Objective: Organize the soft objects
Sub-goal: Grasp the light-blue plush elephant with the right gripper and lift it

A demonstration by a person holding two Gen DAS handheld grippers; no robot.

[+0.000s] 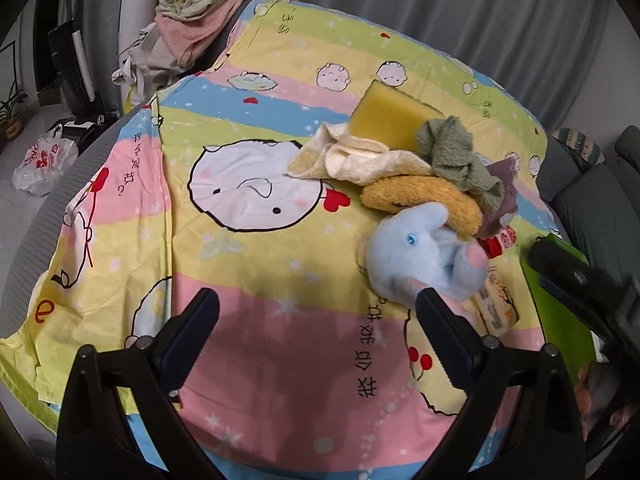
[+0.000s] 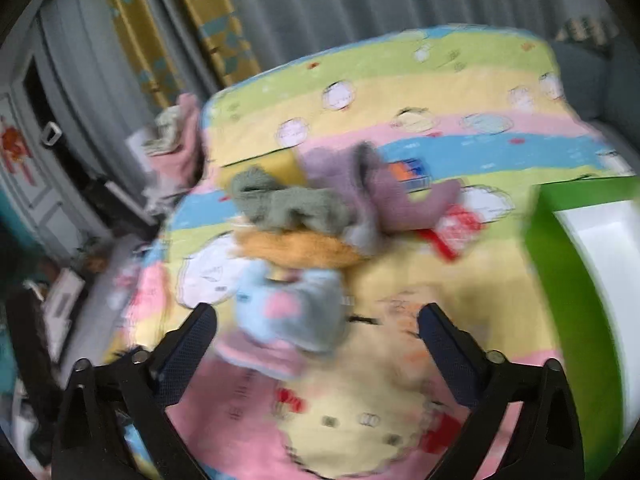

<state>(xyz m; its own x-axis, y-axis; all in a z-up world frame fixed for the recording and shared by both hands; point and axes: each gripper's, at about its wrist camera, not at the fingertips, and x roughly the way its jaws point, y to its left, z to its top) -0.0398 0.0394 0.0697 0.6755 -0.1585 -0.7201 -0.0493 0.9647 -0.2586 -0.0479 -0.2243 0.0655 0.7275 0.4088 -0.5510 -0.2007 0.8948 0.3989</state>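
A pile of soft things lies on the cartoon bedsheet (image 1: 248, 264): a blue plush elephant (image 1: 420, 252), an orange towel (image 1: 424, 200), a green towel (image 1: 456, 156), a cream cloth (image 1: 360, 160), a purple cloth (image 1: 504, 200) and a yellow sponge (image 1: 388, 116). My left gripper (image 1: 316, 308) is open and empty, its right finger just in front of the elephant. The right wrist view is blurred. There my right gripper (image 2: 316, 320) is open, with the elephant (image 2: 288, 308) just ahead between its fingers, and the green towel (image 2: 288, 204), orange towel (image 2: 296, 252) and purple cloth (image 2: 384, 192) behind.
A green bin (image 2: 576, 272) with a white inside stands at the right; it also shows in the left wrist view (image 1: 560, 304), partly behind my right gripper's dark body (image 1: 580, 280). Small packets (image 1: 496, 304) lie beside the elephant. Clothes (image 1: 192, 28) are heaped at the bed's far left.
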